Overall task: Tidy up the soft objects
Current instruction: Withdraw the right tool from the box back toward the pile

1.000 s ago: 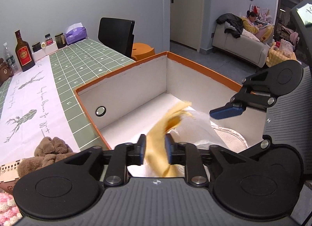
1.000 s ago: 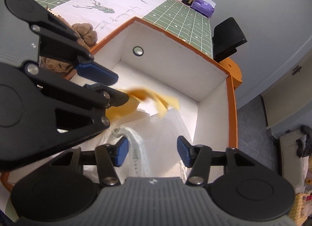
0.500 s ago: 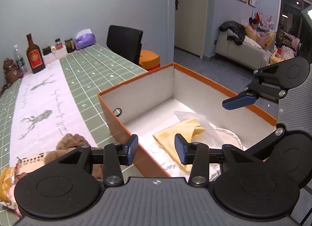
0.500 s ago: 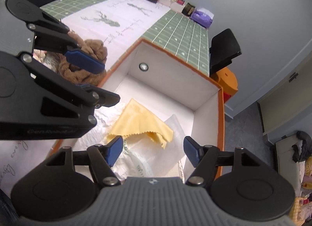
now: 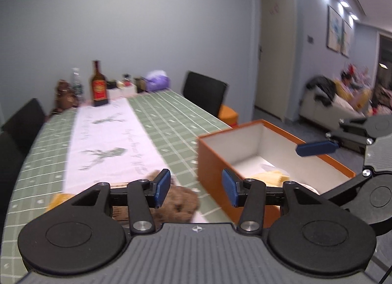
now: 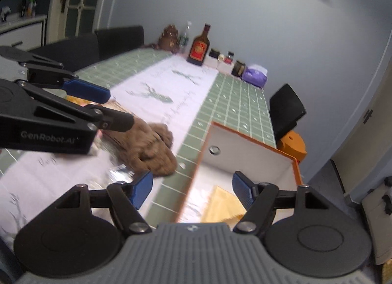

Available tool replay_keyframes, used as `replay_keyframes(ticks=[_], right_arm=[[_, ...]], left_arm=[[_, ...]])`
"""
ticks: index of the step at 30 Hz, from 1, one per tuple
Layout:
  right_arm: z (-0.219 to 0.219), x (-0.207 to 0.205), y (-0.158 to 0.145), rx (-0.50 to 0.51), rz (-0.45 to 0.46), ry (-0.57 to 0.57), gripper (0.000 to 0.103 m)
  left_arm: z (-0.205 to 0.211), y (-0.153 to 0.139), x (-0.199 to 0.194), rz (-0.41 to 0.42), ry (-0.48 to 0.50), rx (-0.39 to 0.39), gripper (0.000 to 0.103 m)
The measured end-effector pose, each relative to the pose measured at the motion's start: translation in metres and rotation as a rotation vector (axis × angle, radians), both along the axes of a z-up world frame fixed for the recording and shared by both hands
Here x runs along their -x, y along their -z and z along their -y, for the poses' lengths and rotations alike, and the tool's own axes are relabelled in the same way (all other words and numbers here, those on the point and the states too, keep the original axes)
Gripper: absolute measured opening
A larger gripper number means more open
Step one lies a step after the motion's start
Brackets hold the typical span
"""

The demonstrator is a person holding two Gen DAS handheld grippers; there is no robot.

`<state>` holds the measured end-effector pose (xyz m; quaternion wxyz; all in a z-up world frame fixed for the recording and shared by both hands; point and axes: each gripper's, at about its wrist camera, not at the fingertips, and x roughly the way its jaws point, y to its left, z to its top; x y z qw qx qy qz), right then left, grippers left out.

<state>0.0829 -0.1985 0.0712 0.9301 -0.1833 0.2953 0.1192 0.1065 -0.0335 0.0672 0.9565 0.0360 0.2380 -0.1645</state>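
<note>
Sofa (image 5: 328,109) appears only in the left view. Both grippers, left (image 5: 196,187) and right (image 6: 192,189), are opening, empty, above box (image 6: 250,146), cloth (image 6: 224,206) and towel (image 6: 149,146).

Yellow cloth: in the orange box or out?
In. The yellow cloth lies on the floor of the orange box, free of both grippers.

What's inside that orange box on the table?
Inside the orange box lies a yellow cloth on clear, crinkly plastic wrapping. The near part of the floor is hidden behind the right gripper, so whatever lies there or under the cloth cannot be seen.
</note>
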Motion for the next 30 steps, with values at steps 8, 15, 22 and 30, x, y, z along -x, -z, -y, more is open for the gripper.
replay_keyframes(ticks=[8, 15, 22, 30], right_arm=[[-0.034, 0.023, 0.02, -0.207, 0.029, -0.009, 0.072], [-0.063, 0.031, 0.058, -0.348, -0.047, 0.009, 0.072], [-0.069, 0.023, 0.096, -0.381, -0.117, 0.108, 0.074], [-0.066, 0.007, 0.106, -0.398, -0.145, 0.149, 0.081]], left_arm=[[-0.066, 0.012, 0.027, 0.008, -0.14, 0.087, 0.057], [-0.096, 0.051, 0.045, -0.042, -0.252, 0.094, 0.057], [-0.114, 0.086, 0.055, -0.093, -0.309, 0.149, 0.057], [-0.113, 0.096, 0.054, -0.116, -0.286, 0.183, 0.057]])
